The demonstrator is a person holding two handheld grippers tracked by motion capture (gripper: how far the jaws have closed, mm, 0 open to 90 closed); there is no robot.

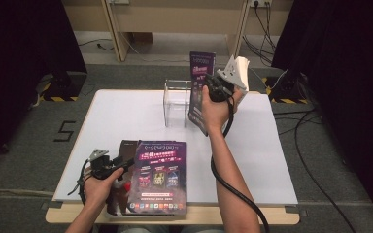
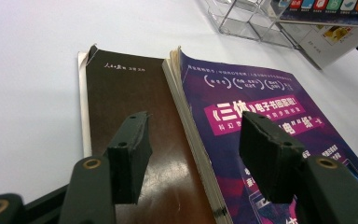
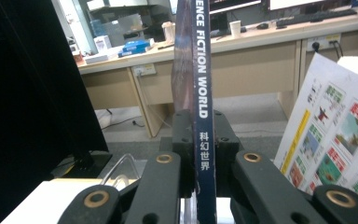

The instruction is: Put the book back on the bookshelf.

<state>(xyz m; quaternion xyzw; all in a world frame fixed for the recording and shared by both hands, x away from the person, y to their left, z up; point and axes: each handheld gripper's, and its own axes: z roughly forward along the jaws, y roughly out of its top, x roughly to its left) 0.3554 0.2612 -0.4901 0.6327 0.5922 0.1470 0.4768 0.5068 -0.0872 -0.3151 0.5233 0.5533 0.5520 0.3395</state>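
Above the clear stand (image 1: pixel 176 103), the right gripper (image 3: pixel 200 140) clamps a magazine (image 3: pixel 200 84) spine reading "SCIENCE FICTION WORLD"; left gripper (image 2: pixel 193 154) gapes.

A thin purple magazine with a dark blue spine (image 3: pixel 200 112) reading "SCIENCE FICTION WORLD" stands upright, lifted above the far part of the white counter (image 1: pixel 126 116), clamped at its spine edge. Seen from above, the magazine (image 1: pixel 200 90) is just beside a clear acrylic holder (image 1: pixel 177 103), on its right. Near the front edge lies a stack of the same purple-covered magazines (image 1: pixel 161 177), flat and face up, overlapping a dark brown glossy book (image 2: pixel 126 98) at its left.
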